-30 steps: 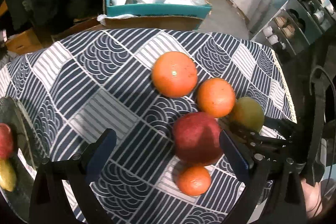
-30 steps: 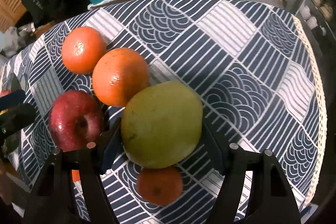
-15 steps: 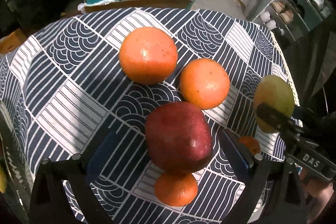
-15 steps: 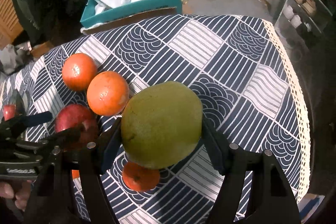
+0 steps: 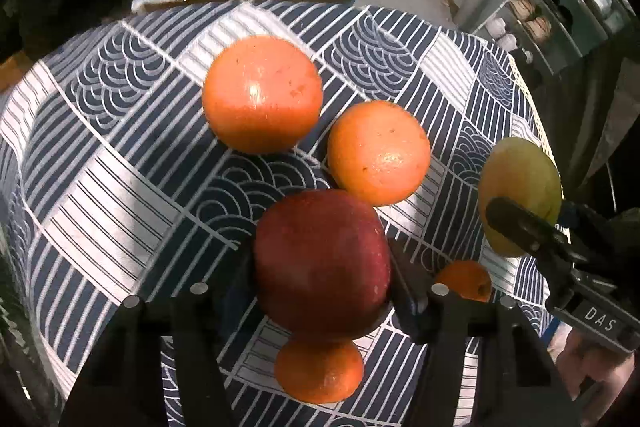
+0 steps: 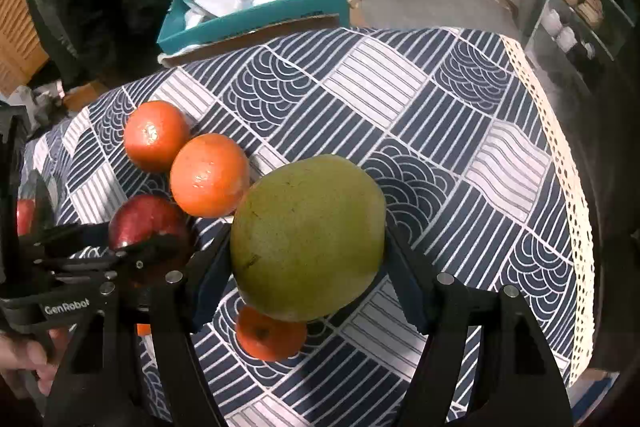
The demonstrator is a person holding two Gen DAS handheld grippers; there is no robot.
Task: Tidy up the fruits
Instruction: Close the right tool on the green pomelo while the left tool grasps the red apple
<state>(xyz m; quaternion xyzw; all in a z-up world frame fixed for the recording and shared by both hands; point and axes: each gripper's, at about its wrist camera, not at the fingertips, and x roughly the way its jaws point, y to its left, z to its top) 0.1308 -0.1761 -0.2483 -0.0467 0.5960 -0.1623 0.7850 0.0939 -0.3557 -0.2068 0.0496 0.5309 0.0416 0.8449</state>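
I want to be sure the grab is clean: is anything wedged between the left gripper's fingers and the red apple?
Nothing visible is. The left gripper has its jaws closing, and the red apple sits directly between them with no other fruit in the gap. The small orange lies on the cloth below, nearer the camera, and the two bigger oranges lie beyond.

My right side of the tablecloth [image 6: 460, 155] lies open; oranges [image 5: 262, 93] crowd my left (teal box [image 6: 256, 19] behind).
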